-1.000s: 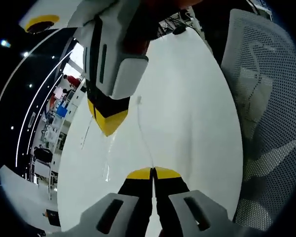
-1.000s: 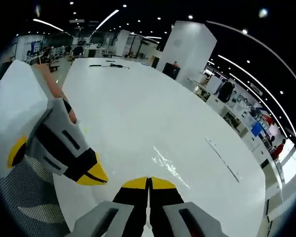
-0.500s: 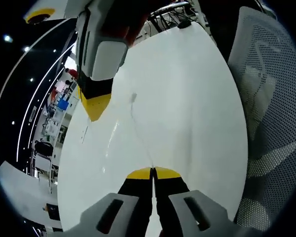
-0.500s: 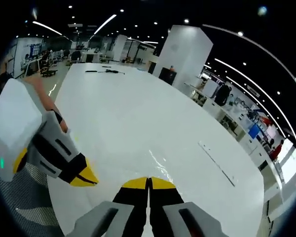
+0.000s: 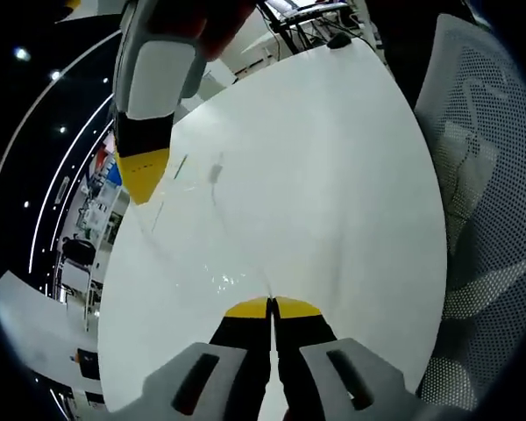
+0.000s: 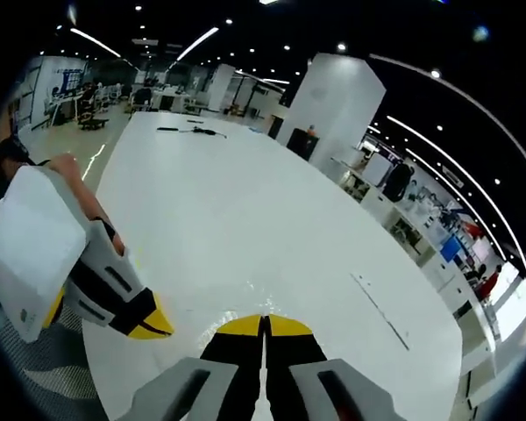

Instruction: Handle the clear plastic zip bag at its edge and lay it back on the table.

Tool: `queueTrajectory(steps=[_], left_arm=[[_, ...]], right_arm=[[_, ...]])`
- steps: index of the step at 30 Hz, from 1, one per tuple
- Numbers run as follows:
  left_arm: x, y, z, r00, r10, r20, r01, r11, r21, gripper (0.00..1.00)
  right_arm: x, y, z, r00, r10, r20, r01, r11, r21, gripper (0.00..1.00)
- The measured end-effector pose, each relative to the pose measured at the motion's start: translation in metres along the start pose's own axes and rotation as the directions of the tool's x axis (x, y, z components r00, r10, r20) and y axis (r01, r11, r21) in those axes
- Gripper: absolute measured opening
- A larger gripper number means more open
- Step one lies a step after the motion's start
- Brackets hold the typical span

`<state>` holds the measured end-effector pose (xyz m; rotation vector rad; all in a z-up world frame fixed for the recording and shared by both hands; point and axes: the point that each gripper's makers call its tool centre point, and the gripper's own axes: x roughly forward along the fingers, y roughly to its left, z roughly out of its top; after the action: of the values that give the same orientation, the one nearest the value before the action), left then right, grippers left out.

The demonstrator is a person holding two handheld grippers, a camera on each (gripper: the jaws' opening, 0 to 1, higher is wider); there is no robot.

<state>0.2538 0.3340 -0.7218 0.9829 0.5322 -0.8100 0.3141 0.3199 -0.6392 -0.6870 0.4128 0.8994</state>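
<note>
Both tools apart now: right tool (image 5: 143, 180) farther up and left in the left gripper view than a second ago, left tool (image 6: 149, 326) lower and more to the left in the right gripper view. Judged as the bag being drawn out flat between them, ahead of laying down.

Left tool (image 5: 271, 307): jaws closed tip to tip, pinching the bag (image 5: 212, 230) edge. Right tool (image 6: 264, 324): jaws likewise closed, seemingly on the opposite edge; film hard to make out there.

Bag: clear, faint, spanning from left tool tips toward right tool, just above the white counter (image 5: 351, 175). Contact with counter: cannot tell. Mesh chair (image 5: 482, 193) beside counter.
</note>
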Motion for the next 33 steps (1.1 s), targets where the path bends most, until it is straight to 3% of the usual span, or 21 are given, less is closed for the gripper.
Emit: queueTrajectory(steps=[14, 33], left_arm=[[0.000, -0.002, -0.008, 1.000, 0.001, 0.002, -0.001, 1.000, -0.019, 0.00], [-0.001, 0.009, -0.007, 0.999, 0.036, 0.002, -0.036, 0.996, -0.082, 0.00]], right_arm=[[0.006, 0.004, 0.009, 1.000, 0.001, -0.009, -0.002, 1.000, -0.024, 0.00], [0.008, 0.014, 0.000, 0.999, 0.030, -0.019, -0.030, 0.999, -0.020, 0.00]])
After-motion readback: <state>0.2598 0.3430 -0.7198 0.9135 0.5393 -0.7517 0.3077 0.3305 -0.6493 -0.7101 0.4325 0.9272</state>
